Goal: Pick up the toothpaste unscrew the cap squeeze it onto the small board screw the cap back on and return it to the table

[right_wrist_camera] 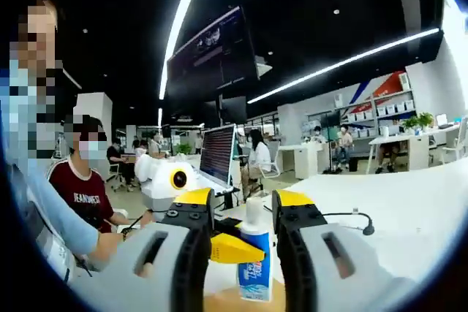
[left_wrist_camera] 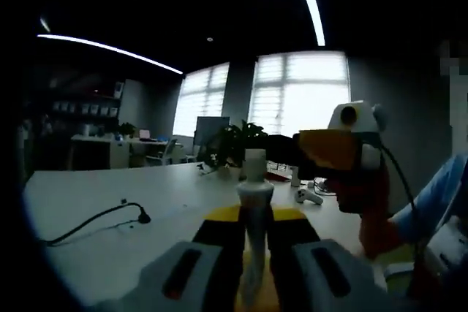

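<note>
White toothpaste tube [right_wrist_camera: 255, 264] with blue label; grey grippers [right_wrist_camera: 241, 253] with yellow tips; white table [left_wrist_camera: 110, 202]; black cable [left_wrist_camera: 95, 221].

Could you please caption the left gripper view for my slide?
Left hand-held gripper holds the toothpaste tube upright above the white table.

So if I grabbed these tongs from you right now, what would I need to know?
Left tongs: shut on the white-and-blue toothpaste tube, held upright.
Right tongs: open, one jaw either side of the tube's white cap, not gripping.
Done: tube grasped; cap looks on.
To do: unscrew cap, squeeze, recap, set tube down.
</note>
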